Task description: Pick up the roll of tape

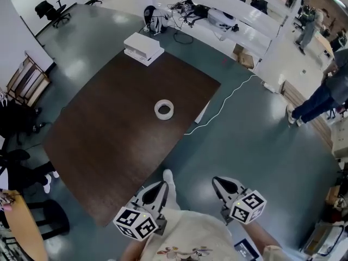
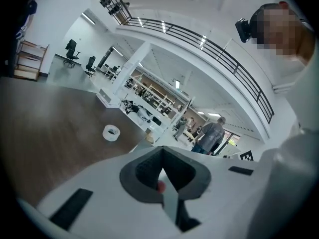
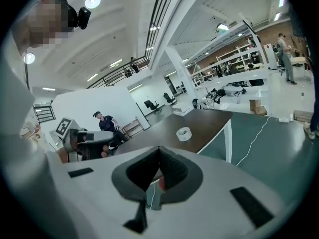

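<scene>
A white roll of tape point(image 1: 164, 110) lies flat near the middle of the dark brown table point(image 1: 109, 135). Both grippers hang off the table's near edge, close to my body and well short of the roll. My left gripper point(image 1: 162, 185) is shut with nothing between its pads. To its right, my right gripper point(image 1: 217, 182) is also shut and empty. The left gripper view shows the tape point(image 2: 111, 132) small and far ahead on the table point(image 2: 50, 128), above the shut jaws point(image 2: 162, 153). The right gripper view has the tape point(image 3: 184, 133) ahead and slightly right of the shut jaws point(image 3: 159, 150).
A white box point(image 1: 143, 48) sits on the table's far corner. A white cable point(image 1: 228, 99) snakes over the floor on the right. A person point(image 1: 321, 99) stands at the right, and another sits at the left point(image 1: 16, 167). A long white bench point(image 1: 217, 20) carries gear beyond the table.
</scene>
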